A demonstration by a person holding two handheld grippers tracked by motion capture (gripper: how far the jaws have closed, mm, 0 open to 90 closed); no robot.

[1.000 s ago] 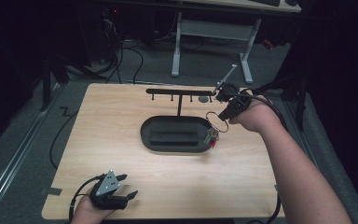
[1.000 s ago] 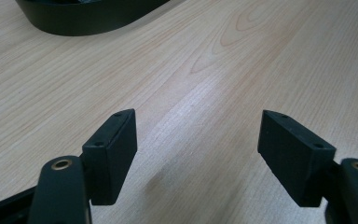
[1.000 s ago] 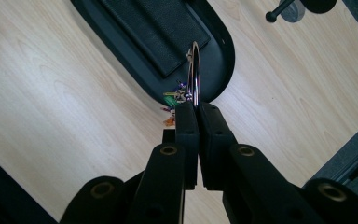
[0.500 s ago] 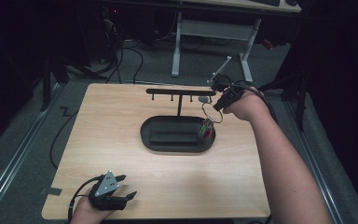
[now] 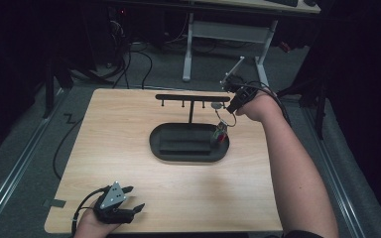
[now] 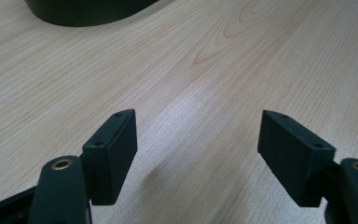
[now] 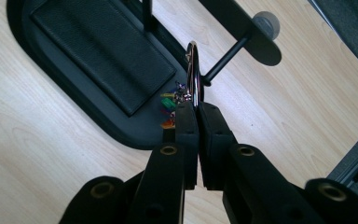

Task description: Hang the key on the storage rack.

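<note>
The key ring stands edge-on between the closed fingers of my right gripper, pinched at its lower part, with a cluster of small coloured tags hanging beneath it. In the high view the ring hangs below the right gripper, just past the right end of the black rack, and the tags dangle over the right end of the dark oval tray that forms the rack's base. I cannot tell whether the tags touch the tray.

I judge the step in hand to be hanging the ring on one of the rack's short pegs. The nearest peg lies just beyond the ring in the right gripper view, and the ring is not yet threaded over it.

The next move, as I read it, calls for bringing the ring's opening square to the peg's tip, sliding it on, and only then easing the grip. The ring is thin and the hold is at its edge, so it may twist; the approach should be slow.

My left gripper rests at the near left corner of the surface, well apart from the rack. Its fingers stand wide with nothing between them.
</note>
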